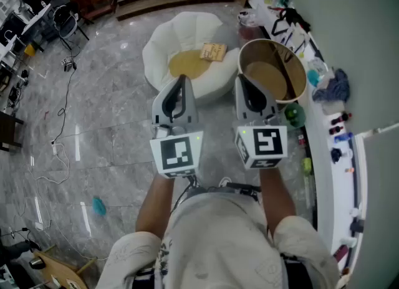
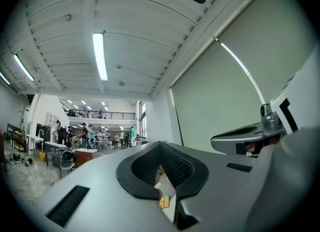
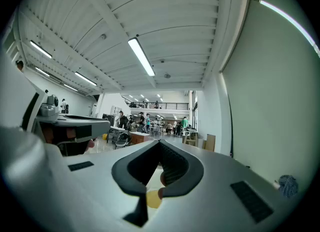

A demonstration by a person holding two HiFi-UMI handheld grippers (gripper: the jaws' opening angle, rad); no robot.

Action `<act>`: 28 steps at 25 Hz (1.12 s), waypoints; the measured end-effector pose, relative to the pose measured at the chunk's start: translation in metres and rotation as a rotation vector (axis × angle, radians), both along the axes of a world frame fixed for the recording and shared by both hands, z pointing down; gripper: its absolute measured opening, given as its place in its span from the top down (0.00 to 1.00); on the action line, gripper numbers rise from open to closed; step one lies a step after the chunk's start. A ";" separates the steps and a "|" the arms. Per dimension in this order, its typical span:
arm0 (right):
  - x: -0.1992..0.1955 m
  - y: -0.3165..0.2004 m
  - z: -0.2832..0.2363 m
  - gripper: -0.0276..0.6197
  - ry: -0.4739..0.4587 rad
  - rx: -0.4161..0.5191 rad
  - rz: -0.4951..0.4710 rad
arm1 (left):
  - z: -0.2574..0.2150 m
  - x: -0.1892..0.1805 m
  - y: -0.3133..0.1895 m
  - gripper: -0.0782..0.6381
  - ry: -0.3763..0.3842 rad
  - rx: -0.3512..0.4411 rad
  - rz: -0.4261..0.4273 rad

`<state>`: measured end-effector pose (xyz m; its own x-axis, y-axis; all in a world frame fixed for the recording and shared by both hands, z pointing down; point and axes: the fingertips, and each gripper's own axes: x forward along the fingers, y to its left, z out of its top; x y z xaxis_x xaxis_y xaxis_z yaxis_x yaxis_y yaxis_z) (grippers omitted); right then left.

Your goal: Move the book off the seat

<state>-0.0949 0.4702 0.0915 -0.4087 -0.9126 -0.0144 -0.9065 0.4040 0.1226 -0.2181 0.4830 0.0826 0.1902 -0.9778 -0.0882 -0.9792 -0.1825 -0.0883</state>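
"Upper centre of the head view, is that where the book (image 1: 213,52) is?"

"Yes. It lies flat on the white seat (image 1: 163,46), at the right edge of the yellow cushion (image 1: 187,65) and close to the seat's rim. Nothing touches it."

"And the tools?"

"Both sit mid-frame, well short of the book. The left gripper (image 1: 181,81) has its jaws pressed together with nothing between them, and its own view shows the tips meeting. The right gripper (image 1: 240,82) is the same, closed and empty."

"What could go wrong from here?"

"I'd say three things. If either tool arrives closed, it can only shove the book, and so near the rim the book could slide off on its own terms or wedge against the brown bin (image 1: 293,63) just to the right. The book looks thin and the seat looks soft, so jaws coming straight down may sink in and pinch fabric instead of the cover. The right tool's tip also overlaps the bin's near rim in the frame, so a careless reach forward could clip it."

"How are the arms held?"

"Both bare forearms rise from the lower middle of the frame, roughly parallel. The left forearm (image 1: 156,203) and the right forearm (image 1: 277,200) carry the tools side by side, marker cubes toward the person and jaws pointing away toward the seat. Both gripper views take in mostly ceiling and hall, so I judge the tools are held about level, not tipped down at the book."
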 end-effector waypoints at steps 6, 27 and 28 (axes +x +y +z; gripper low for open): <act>-0.023 0.000 0.004 0.95 0.005 -0.017 -0.001 | 0.000 -0.018 0.004 0.89 0.003 0.010 0.002; -0.059 -0.018 0.027 0.95 0.012 -0.054 0.072 | 0.016 -0.067 -0.020 0.89 0.001 0.010 0.059; -0.058 -0.022 0.028 0.95 0.015 -0.057 0.070 | 0.016 -0.067 -0.025 0.89 -0.003 0.015 0.058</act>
